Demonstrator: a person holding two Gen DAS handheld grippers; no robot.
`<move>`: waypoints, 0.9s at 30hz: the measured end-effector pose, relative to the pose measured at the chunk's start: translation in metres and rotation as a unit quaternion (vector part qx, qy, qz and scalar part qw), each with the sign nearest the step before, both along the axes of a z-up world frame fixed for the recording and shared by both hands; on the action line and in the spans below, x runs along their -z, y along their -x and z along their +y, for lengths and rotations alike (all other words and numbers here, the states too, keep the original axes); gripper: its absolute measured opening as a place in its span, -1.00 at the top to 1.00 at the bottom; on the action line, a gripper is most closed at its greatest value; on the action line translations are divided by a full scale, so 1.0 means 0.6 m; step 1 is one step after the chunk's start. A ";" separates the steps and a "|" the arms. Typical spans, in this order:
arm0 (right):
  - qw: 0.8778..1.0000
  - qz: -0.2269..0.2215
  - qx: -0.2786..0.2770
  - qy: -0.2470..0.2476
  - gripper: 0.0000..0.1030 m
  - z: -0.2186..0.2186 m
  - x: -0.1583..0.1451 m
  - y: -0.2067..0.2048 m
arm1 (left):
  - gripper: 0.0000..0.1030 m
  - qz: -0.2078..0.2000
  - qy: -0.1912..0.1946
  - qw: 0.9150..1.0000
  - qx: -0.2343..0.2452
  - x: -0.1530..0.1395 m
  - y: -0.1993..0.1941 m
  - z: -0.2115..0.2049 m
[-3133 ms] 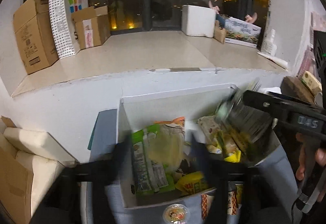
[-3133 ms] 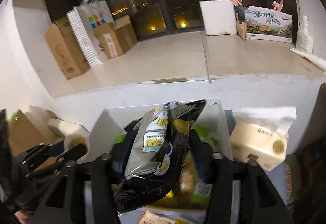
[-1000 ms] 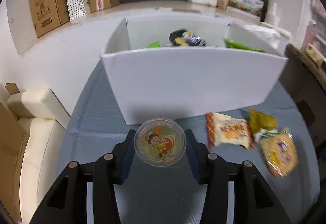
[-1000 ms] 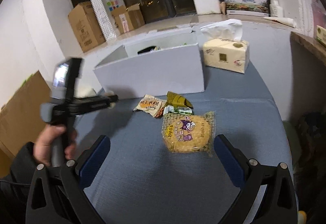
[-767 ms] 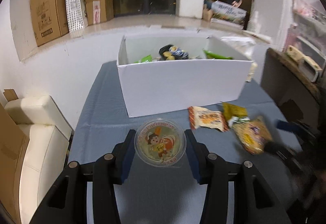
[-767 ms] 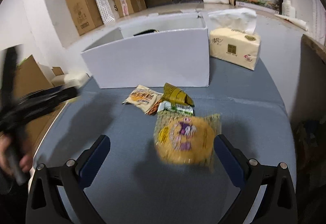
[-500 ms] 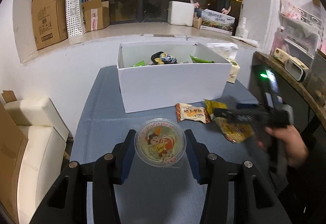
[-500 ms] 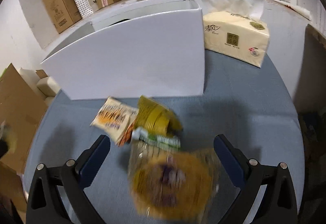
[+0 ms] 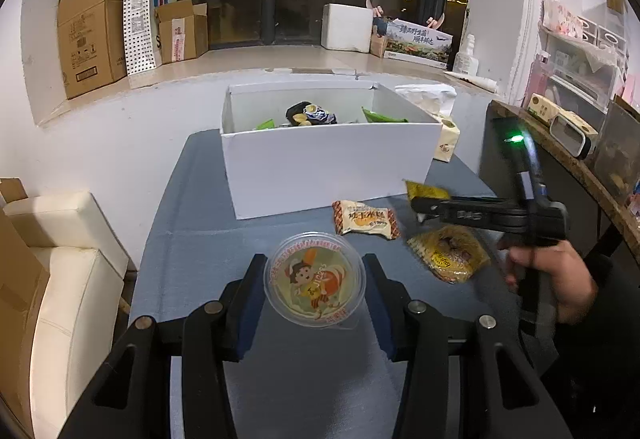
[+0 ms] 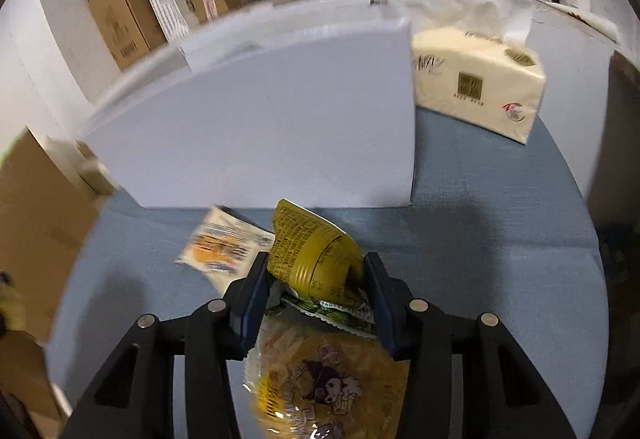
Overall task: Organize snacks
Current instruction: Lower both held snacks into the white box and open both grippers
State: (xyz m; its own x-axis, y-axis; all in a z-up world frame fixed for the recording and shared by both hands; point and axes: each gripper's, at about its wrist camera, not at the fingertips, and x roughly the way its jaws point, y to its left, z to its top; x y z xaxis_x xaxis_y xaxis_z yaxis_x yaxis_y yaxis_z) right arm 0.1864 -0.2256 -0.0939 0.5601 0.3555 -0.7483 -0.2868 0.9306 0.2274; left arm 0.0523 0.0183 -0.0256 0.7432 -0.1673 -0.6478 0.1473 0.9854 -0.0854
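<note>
My left gripper (image 9: 314, 263) is shut on a round jelly cup (image 9: 314, 279) with a cartoon lid, held above the blue table in front of the white box (image 9: 332, 155). The right gripper (image 10: 316, 263) is closing its jaws, and the pads press on an olive-yellow packet (image 10: 316, 251) lying near the box wall (image 10: 260, 111). Below it lie a green-edged packet (image 10: 332, 309) and a round yellow cookie pack (image 10: 320, 387). In the left wrist view the right gripper (image 9: 418, 205) hovers over that cookie pack (image 9: 448, 257), held by a hand (image 9: 560, 279).
An orange-and-white packet (image 9: 365, 219) lies left of the right gripper (image 10: 224, 245). Several snack bags sit inside the box. A tissue pack (image 10: 476, 87) stands right of the box. A cream sofa (image 9: 60, 279) is left of the table, a shelf (image 9: 568, 143) at right.
The right gripper came forward over the snack pile and went from wide open to closed on the olive-yellow packet. The left gripper backed away from the box with the cup, then held still.
</note>
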 end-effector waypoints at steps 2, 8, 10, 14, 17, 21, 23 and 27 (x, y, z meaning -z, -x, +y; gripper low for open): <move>1.000 -0.025 -0.004 -0.015 0.03 -0.005 -0.033 0.021 | -0.01 -0.003 0.001 1.000 0.002 -0.008 -0.010 -0.001; 0.995 -0.084 -0.017 -0.047 0.03 0.001 -0.137 0.042 | -0.01 -0.024 0.008 1.000 0.008 -0.065 -0.087 -0.004; 0.994 -0.098 -0.024 -0.048 0.03 0.016 -0.164 0.027 | -0.01 -0.038 0.010 0.999 0.010 -0.092 -0.128 -0.005; 0.994 -0.104 -0.027 -0.034 0.03 0.049 -0.199 -0.040 | -0.01 -0.030 0.012 0.999 0.011 -0.123 -0.229 -0.005; 0.996 -0.083 -0.022 -0.030 0.03 0.061 -0.198 -0.095 | -0.01 -0.005 0.001 1.000 -0.002 -0.116 -0.310 -0.002; 0.998 -0.062 -0.024 -0.021 0.02 0.075 -0.184 -0.160 | -0.02 0.030 -0.013 0.999 -0.024 -0.076 -0.383 0.008; 0.998 -0.050 -0.034 -0.029 0.00 0.078 -0.175 -0.184 | -0.08 0.048 -0.007 0.999 -0.025 -0.054 -0.404 0.015; 0.997 -0.071 -0.012 -0.024 -1.00 0.073 -0.176 -0.196 | -1.00 0.056 -0.016 0.998 -0.040 -0.028 -0.415 0.025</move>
